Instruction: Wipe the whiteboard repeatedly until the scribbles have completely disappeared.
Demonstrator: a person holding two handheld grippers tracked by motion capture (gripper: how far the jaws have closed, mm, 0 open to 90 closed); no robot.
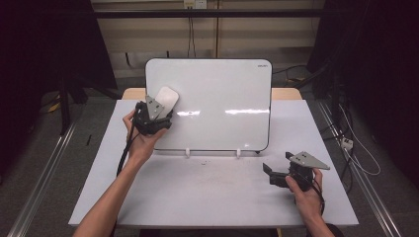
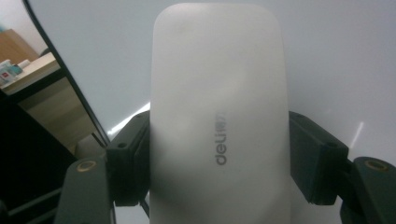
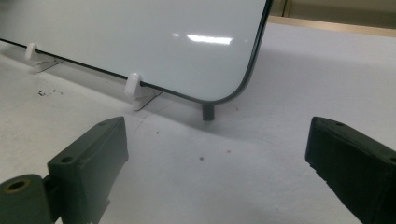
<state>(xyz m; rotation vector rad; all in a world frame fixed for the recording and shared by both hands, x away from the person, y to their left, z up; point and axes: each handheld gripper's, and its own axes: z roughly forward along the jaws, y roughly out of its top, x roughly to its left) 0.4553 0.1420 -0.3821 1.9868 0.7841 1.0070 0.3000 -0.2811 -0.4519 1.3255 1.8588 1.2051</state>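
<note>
- Eraser (image 2: 219, 116), a white oblong block with grey lettering, sits pinched by its long sides between the jaws of the left hand-held gripper (image 1: 159, 109); most of its length sticks out past the pads, so its flat face is free to meet a surface.
- In the high view the eraser (image 1: 166, 98) lies at the upper left part of the whiteboard (image 1: 217, 98), its face turned toward the board; whether it presses on the board or hangs just off it I cannot tell.
- Held this way, the block looks set for wiping, though the board's surface looks clean here.
- Whiteboard stands tilted back on the worktop (image 1: 207, 192), propped on small white clips (image 3: 133, 84) along its lower edge, which puts its face toward the person.
- Right hand-held gripper (image 1: 276, 174) rests low on the worktop near the board's lower right corner, jaws spread with nothing between them, pointed at that corner; it seems parked out of the way, perhaps ready to steady the board.
- A few dark specks dot the worktop in front of the board.
</note>
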